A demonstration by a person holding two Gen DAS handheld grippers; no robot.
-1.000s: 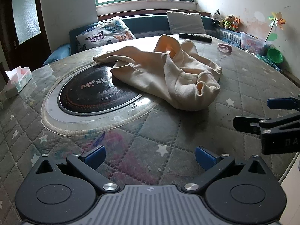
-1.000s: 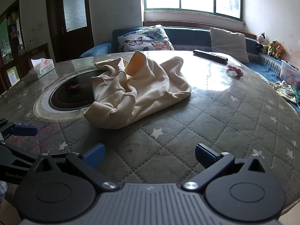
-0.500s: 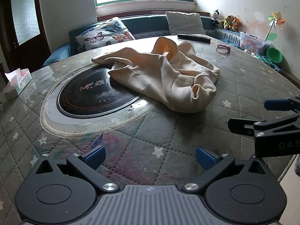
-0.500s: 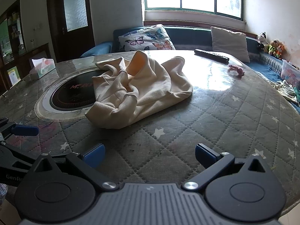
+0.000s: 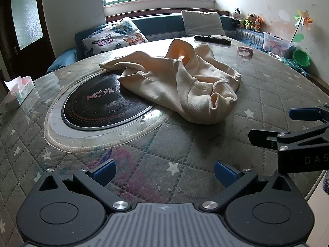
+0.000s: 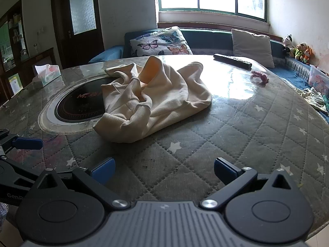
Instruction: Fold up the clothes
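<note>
Both sets of jaws spread wide, gripping nothing: left gripper [image 5: 163, 171] and right gripper [image 6: 163, 169] low over the near edge of the quilted table [image 6: 257, 127]. Further off, untouched, a crumpled cream garment [image 5: 185, 82] mid-table, partly overlapping the round black hotplate [image 5: 102, 105].

"M" logo on black cooktop disc [image 5: 102, 103], "DAS" on right tool [image 5: 292, 129], "GenR" on left tool [image 6: 22, 160]

- Left gripper [image 5: 163, 169] hovers over the table's near edge, jaws spread wide, nothing between them;
- Right gripper [image 6: 163, 169] level alongside, likewise agape and empty
</note>
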